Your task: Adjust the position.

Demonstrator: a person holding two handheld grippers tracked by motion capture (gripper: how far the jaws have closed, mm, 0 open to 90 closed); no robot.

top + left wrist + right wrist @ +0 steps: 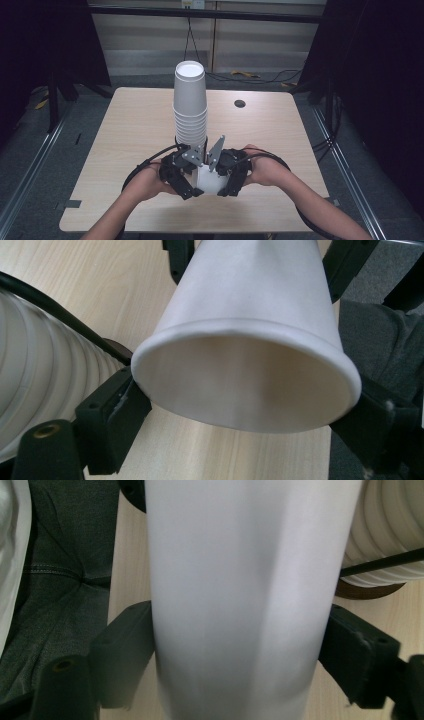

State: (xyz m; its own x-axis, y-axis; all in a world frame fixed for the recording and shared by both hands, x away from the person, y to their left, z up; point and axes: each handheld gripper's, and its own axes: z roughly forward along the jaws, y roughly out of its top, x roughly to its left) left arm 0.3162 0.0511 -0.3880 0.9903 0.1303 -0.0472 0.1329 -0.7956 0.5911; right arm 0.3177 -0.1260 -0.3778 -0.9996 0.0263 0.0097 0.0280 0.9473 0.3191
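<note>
A single white paper cup (210,181) lies on its side between my two grippers, just above the table's near middle. My left gripper (179,176) is shut on the cup's open rim (240,330), with a black pad (117,407) pressed against each side. My right gripper (233,172) is shut on the cup's body (235,590), which looks slightly flattened between its pads (127,650). A tall stack of white cups (190,105) stands upside down right behind the grippers, close beside the held cup (35,375) (390,525).
The light wooden table (125,130) has a dark round hole (240,103) at the back right. A brown disc (370,590) lies under the stack. The person's grey trousers (65,555) are past the near edge. Cables (150,162) loop from both grippers.
</note>
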